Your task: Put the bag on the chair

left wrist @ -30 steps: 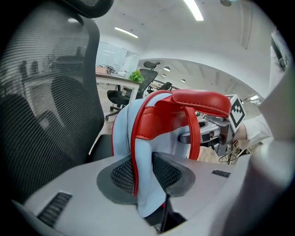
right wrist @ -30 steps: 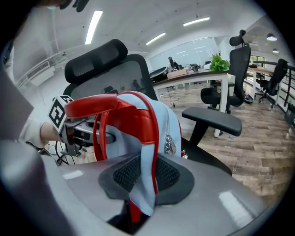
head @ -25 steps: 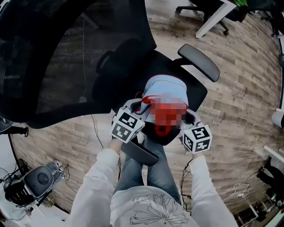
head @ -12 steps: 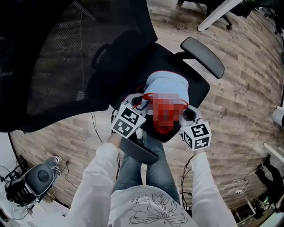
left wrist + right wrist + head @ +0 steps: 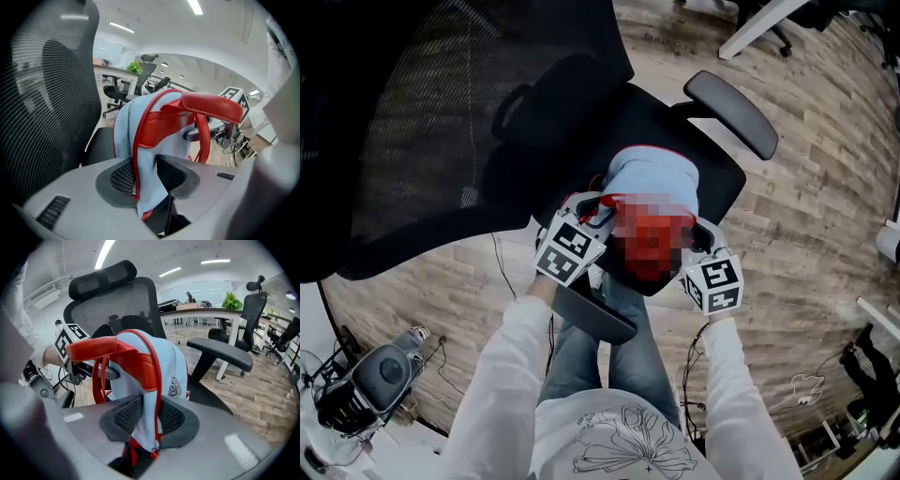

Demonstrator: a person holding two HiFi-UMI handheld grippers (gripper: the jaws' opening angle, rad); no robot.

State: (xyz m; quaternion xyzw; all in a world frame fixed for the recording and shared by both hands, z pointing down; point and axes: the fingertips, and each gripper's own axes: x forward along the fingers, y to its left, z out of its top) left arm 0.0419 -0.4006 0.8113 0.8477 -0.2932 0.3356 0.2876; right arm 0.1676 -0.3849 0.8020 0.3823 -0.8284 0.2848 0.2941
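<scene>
A light blue bag (image 5: 652,178) with red trim stands upright on the black seat (image 5: 609,131) of an office chair. My left gripper (image 5: 598,212) is at the bag's left side and my right gripper (image 5: 701,240) at its right. In the left gripper view the left gripper (image 5: 145,174) has blue fabric of the bag (image 5: 140,122) between its pads, under the red handle (image 5: 211,105). In the right gripper view the right gripper (image 5: 147,417) has a fold of the bag (image 5: 166,366) between its pads. Both pairs of jaws are opening, and the fabric still touches the pads.
The chair's mesh backrest (image 5: 441,122) rises at the left, one armrest (image 5: 731,112) lies beyond the bag and another (image 5: 595,317) near my legs. Cables and a black device (image 5: 380,380) lie on the wood floor. A desk (image 5: 201,311) and other chairs stand behind.
The bag and both grippers keep almost the same place on the seat. The grippers have edged slightly toward the backrest.
</scene>
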